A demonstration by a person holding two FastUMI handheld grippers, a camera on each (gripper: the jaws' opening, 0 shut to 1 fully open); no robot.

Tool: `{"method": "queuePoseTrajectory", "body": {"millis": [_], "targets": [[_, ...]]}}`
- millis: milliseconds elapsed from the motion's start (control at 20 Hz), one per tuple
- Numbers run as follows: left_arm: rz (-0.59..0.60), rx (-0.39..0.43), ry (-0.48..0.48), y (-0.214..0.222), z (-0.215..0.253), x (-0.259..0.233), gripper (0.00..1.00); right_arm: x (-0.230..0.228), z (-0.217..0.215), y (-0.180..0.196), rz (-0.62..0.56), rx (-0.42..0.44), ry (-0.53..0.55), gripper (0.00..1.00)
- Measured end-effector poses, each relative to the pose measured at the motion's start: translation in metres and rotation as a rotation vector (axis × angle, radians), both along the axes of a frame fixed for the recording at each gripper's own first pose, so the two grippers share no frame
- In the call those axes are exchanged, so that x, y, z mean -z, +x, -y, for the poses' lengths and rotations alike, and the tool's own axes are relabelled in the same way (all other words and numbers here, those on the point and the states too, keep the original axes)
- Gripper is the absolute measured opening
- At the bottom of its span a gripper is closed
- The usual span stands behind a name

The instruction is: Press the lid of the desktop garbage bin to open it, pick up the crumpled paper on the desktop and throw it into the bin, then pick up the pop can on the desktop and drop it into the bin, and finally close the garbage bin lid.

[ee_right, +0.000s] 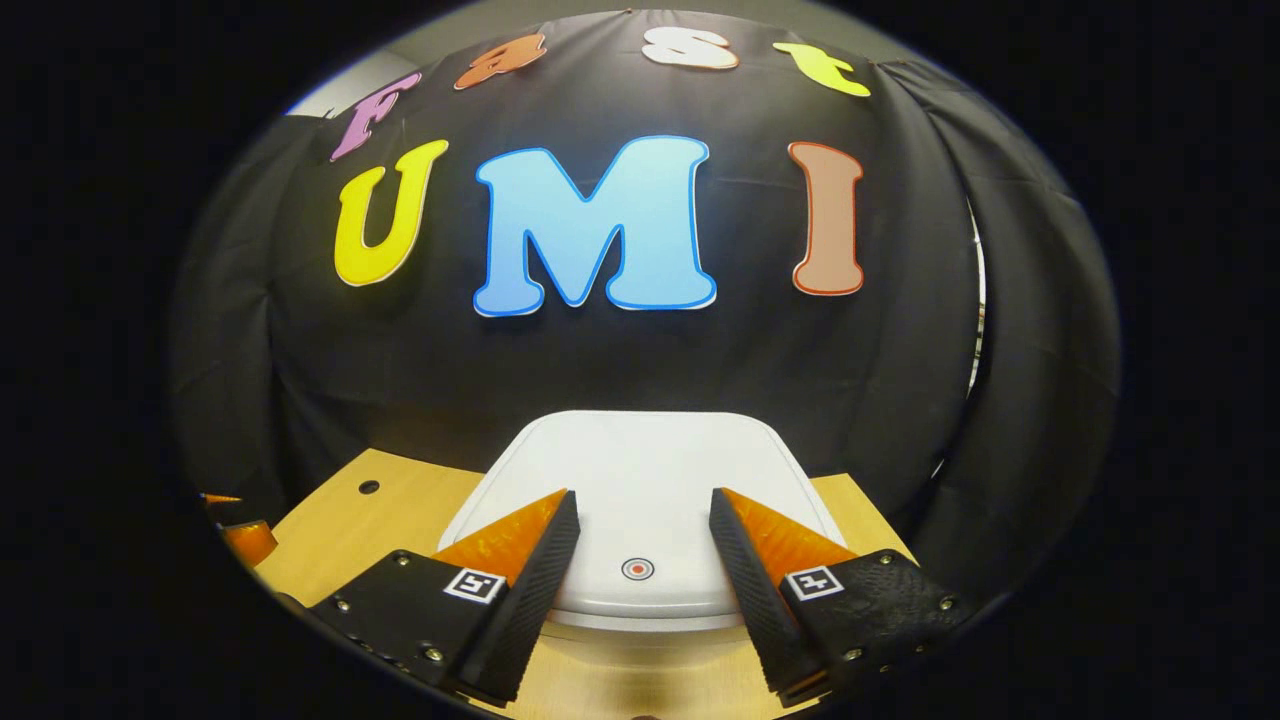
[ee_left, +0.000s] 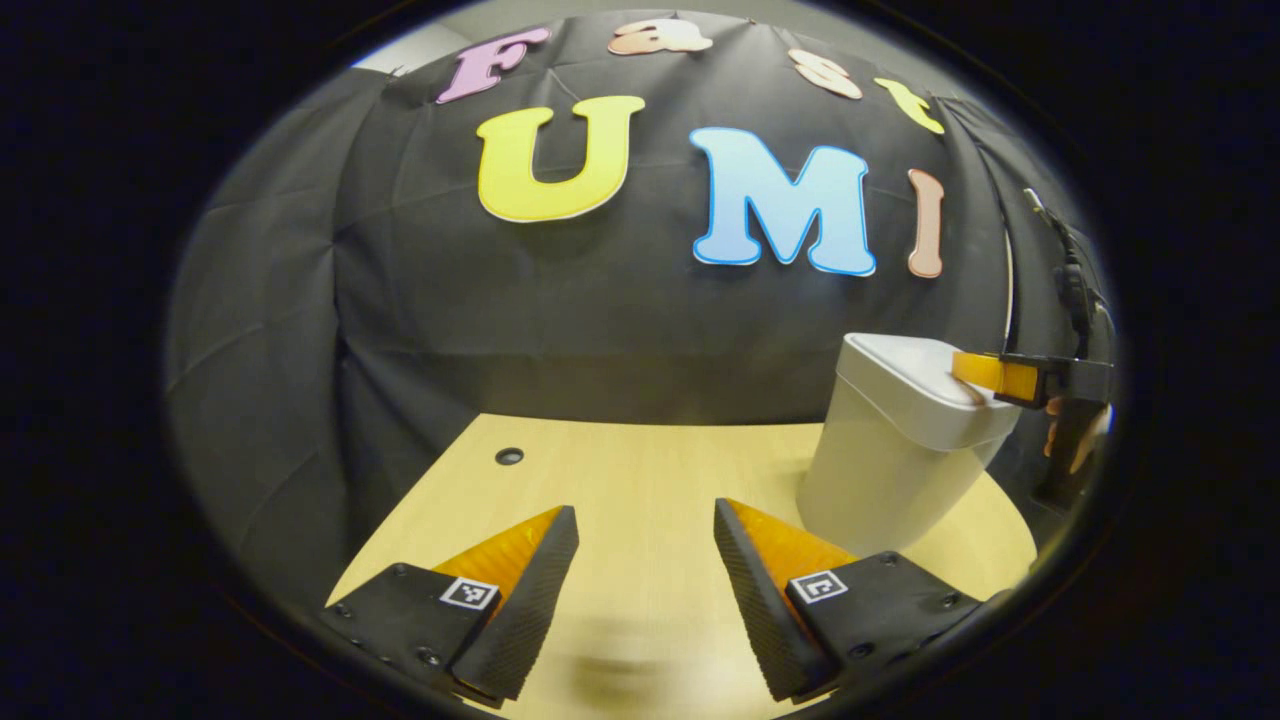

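A pale wooden tabletop [ee_left: 640, 470] stands before the black cloth wall. The left gripper [ee_left: 645, 560] hovers over bare wood, jaws wide apart and empty. Toward the right edge sits the white plastic garbage bin [ee_left: 890, 450], lid shut. The right gripper [ee_right: 640, 545], jaws parted and empty, hangs above the lid's round red-ringed press mark [ee_right: 637, 569]. Best to press straight down there with one fingertip.

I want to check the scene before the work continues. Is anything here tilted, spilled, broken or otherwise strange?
Nothing stands out. The garbage bin stands upright on the desk with its lid flat and closed. The right gripper hangs open over the lid, and the left gripper is open above bare desk.
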State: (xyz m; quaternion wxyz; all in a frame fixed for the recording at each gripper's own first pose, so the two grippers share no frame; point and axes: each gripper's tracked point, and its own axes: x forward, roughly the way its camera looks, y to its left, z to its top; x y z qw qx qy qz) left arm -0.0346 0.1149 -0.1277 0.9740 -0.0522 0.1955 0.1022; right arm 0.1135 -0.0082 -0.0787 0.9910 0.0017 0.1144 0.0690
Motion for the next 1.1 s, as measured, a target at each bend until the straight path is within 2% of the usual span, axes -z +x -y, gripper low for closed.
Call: {"method": "queuePoseTrajectory", "body": {"millis": [150, 250, 350, 400, 500, 550, 600, 700, 900, 1100], "targets": [[0.006, 0.004, 0.002, 0.001, 0.001, -0.002, 0.93, -0.004, 0.000, 0.001, 0.020, 0.007, 0.004, 0.87], [0.030, 0.012, 0.026, 0.003, 0.001, -0.012, 0.90, -0.008, 0.000, 0.001, 0.028, 0.007, 0.013, 0.86], [0.061, 0.026, 0.059, 0.007, 0.005, -0.026, 0.94, -0.013, -0.003, -0.003, 0.036, -0.005, 0.025, 0.85], [0.075, 0.032, 0.074, 0.008, 0.006, -0.032, 0.87, -0.020, -0.004, -0.007, 0.064, -0.008, 0.022, 0.85], [0.117, 0.049, 0.081, 0.011, 0.012, -0.048, 0.94, -0.044, -0.010, -0.019, 0.139, -0.018, -0.003, 0.85], [0.143, 0.064, 0.071, 0.013, 0.018, -0.058, 0.91, -0.059, -0.017, -0.034, 0.190, -0.032, -0.028, 0.85], [0.161, 0.076, 0.066, 0.014, 0.023, -0.066, 0.94, -0.067, -0.021, -0.043, 0.211, -0.038, -0.034, 0.85], [0.191, 0.098, 0.050, 0.013, 0.032, -0.079, 0.93, -0.080, -0.034, -0.071, 0.255, -0.050, -0.044, 0.85], [0.232, 0.135, 0.052, 0.014, 0.042, -0.103, 0.93, -0.087, -0.042, -0.102, 0.266, -0.042, -0.022, 0.85], [0.271, 0.195, 0.059, 0.012, 0.068, -0.126, 0.93, -0.089, -0.030, -0.128, 0.268, 0.011, -0.002, 0.85]]}}
